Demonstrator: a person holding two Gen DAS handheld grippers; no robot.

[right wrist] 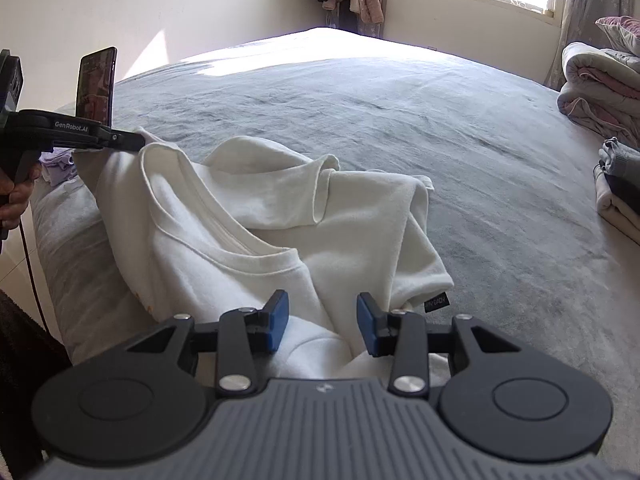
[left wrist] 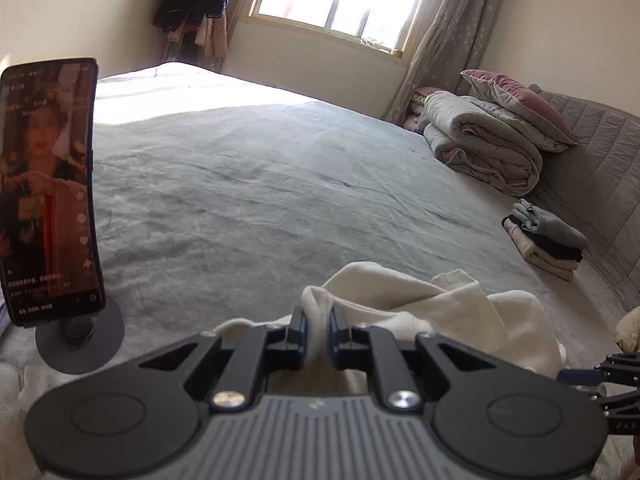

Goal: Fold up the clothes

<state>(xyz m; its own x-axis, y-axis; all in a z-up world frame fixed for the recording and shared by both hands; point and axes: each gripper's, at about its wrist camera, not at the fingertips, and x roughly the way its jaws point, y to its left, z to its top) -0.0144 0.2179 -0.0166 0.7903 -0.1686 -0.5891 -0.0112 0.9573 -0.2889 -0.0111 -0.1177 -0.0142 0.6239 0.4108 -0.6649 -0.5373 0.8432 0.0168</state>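
A crumpled white sweatshirt (right wrist: 248, 216) lies at the near edge of the grey bed (right wrist: 400, 120), neckline facing up. In the left wrist view my left gripper (left wrist: 318, 320) is shut on a raised fold of the sweatshirt (left wrist: 420, 300). The right wrist view shows that same left gripper (right wrist: 140, 142) pinching the garment's far left edge and lifting it, with a hand (right wrist: 16, 196) on its handle. My right gripper (right wrist: 322, 320) hovers open over the sweatshirt's near part; cloth lies between its blue pads (right wrist: 278, 312) without being pinched. Its tip shows in the left wrist view as the right gripper (left wrist: 580, 376).
A phone on a round stand (left wrist: 48, 192) sits at the bed's left edge. A stack of folded clothes (left wrist: 548, 240) lies at the right by the headboard, with rolled quilts and a pillow (left wrist: 488, 140) behind. A lilac garment (right wrist: 56, 164) lies near the left corner.
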